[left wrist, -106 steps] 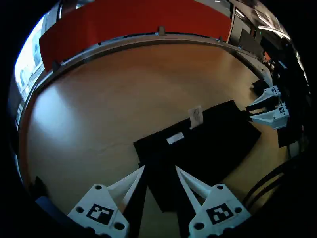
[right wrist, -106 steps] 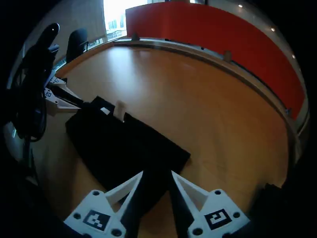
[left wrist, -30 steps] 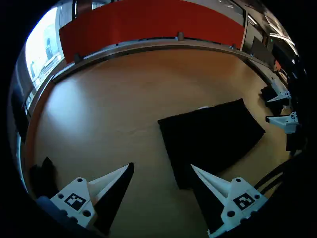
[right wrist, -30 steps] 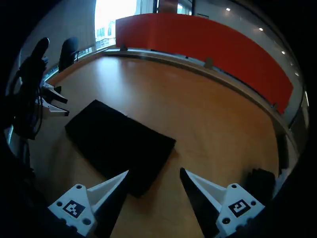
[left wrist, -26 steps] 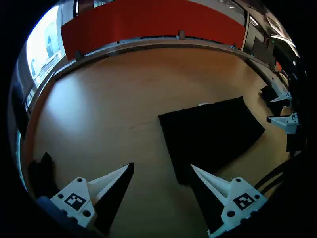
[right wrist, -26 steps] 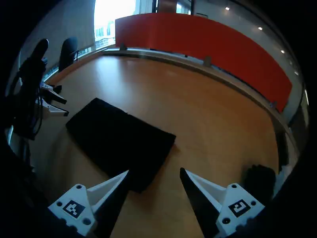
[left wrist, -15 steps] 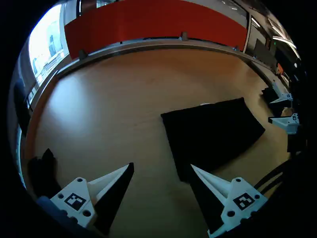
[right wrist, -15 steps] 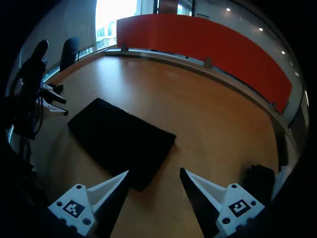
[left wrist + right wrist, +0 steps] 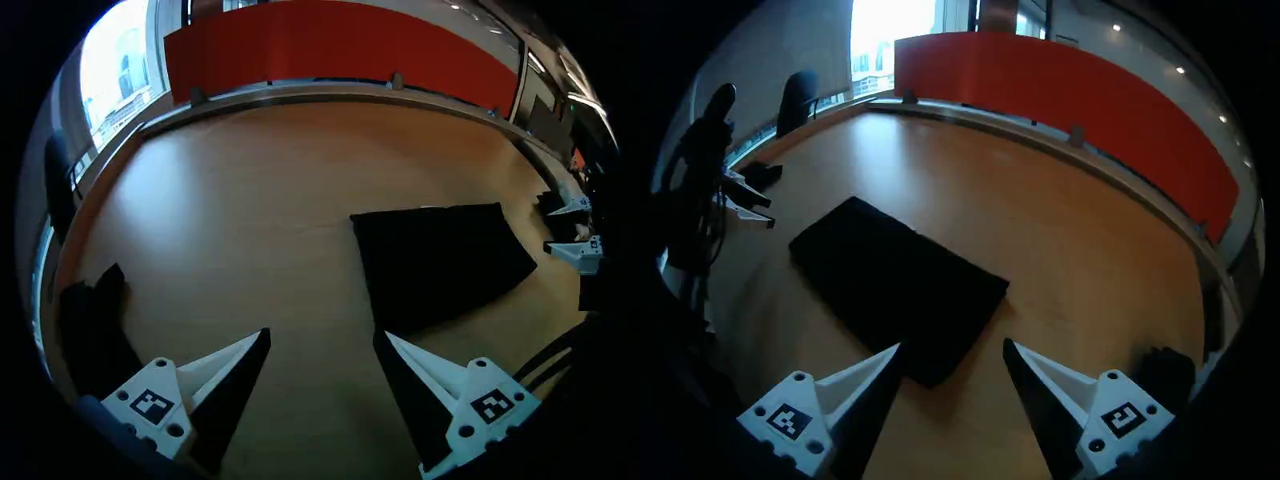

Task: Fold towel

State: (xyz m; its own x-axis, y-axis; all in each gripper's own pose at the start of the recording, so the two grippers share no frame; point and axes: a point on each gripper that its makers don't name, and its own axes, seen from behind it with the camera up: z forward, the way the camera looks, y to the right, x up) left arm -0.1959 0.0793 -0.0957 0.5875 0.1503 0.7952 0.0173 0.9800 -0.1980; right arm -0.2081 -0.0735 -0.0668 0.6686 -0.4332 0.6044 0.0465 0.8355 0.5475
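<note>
On the wooden table (image 9: 224,216), a folded black towel (image 9: 436,260) lies flat, and both claws are released.
Fingers of the left gripper (image 9: 320,334) are spread wide with nothing between them; the towel's near edge sits just ahead of the finger on the right of that view. Fingers of the right gripper (image 9: 952,344) are also spread wide and empty; the towel's near corner shows between them, not pinched. The towel is a neat rectangle. A small dark bundle (image 9: 88,320) lies well apart from it, by the table's left edge. A red partition (image 9: 344,44) runs behind the table.
</note>
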